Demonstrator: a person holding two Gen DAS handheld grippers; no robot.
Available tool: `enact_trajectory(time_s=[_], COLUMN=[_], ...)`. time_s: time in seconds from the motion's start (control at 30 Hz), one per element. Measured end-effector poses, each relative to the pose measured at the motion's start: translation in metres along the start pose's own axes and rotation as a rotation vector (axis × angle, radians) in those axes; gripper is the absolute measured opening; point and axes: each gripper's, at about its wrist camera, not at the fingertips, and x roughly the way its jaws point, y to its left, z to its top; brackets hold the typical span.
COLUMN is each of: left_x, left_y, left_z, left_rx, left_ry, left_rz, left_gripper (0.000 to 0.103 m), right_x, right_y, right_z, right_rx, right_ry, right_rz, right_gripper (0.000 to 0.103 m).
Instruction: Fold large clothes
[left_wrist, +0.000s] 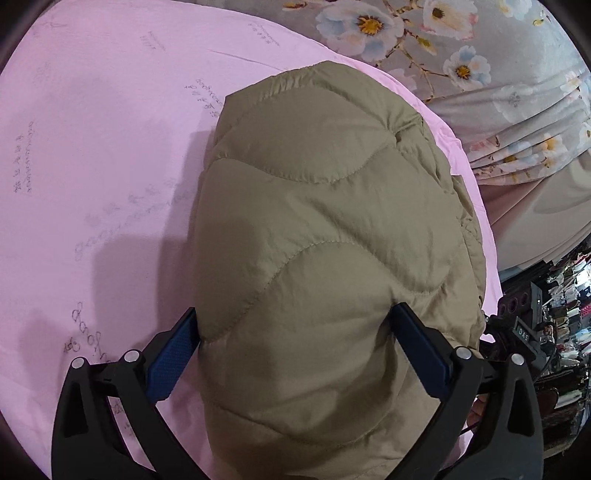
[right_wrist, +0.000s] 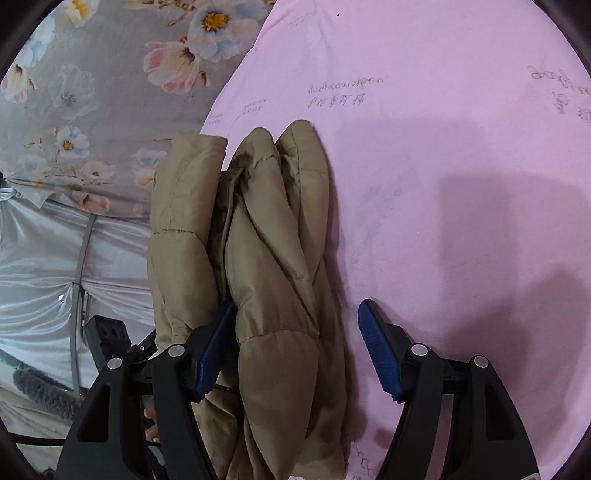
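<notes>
- Our left gripper angles steeply down at the bed, black arms splayed wide, the blue pads standing on either side of the padded bulk.
- Its jaws are far apart; the jacket bulges between them and both pads sit against its flanks, but we cannot tell whether they are actually pressing.
- Our right gripper tilts down more gently, and its jaws stand apart: the left pad touches the fabric, the right pad hangs clear over bare sheet.
- So nothing is pinched on the right.
- A fingertip peeks out behind the right gripper's frame.
- The jacket is olive-tan and quilted with wavy stitching, puffy and smooth-topped in the left wrist view.
- From the right wrist view it shows as bunched, stacked layers with deep creases and a rolled edge.
- It lies on the pink sheet, near the edge where the floral bedding begins.
</notes>
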Motion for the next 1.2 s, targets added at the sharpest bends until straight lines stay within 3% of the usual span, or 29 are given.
enact_trajectory(time_s=[0.2,0.37,0.4,0.47,0.5,0.57,0.63,0.7,0.93,1.2], left_x=[0.011,0.021,0.021,0.02,0.016,0.006,-0.007,-0.023,-0.077,-0.117], left_y=[-0.002,0.002,-0.001,-0.007,-0.011,-0.019,-0.031,-0.039,-0.072,-0.069], left_z=[0.002,0.013,0.015,0.016,0.015,0.014,0.015,0.017,0.024,0.049], left_rx=[-0.002,-0.012,-0.007,0.014,0.029,0.072,0.129,0.168,0.319,0.361], left_ry=[-0.026,-0.046,-0.049,-0.064,-0.08,-0.113,-0.153,-0.19,-0.373,-0.514], left_rz=[0.014,0.016,0.024,0.04,0.048,0.063,0.078,0.078,0.179,0.242], left_gripper=[0.098,0.098,0.098,0.098,0.093,0.08,0.066,0.06,0.056,0.054], right_x=[0.011,0.025,0.028,0.034,0.035,0.031,0.023,0.017,0.003,0.015], right_y=[0.002,0.011,0.013,0.016,0.017,0.025,0.045,0.065,0.138,0.21], right_z=[-0.008,-0.006,-0.006,-0.005,-0.005,-0.007,-0.012,-0.016,-0.025,-0.023], right_rx=[0.032,0.027,0.025,0.022,0.026,-0.008,-0.089,-0.161,-0.367,-0.507], right_ry=[-0.008,-0.031,-0.034,-0.034,-0.04,-0.071,-0.111,-0.152,-0.324,-0.431], right_rz=[0.076,0.091,0.094,0.111,0.115,0.089,0.019,-0.042,-0.153,-0.212], right_gripper=[0.068,0.067,0.065,0.049,0.044,0.03,0.025,0.022,0.017,0.017])
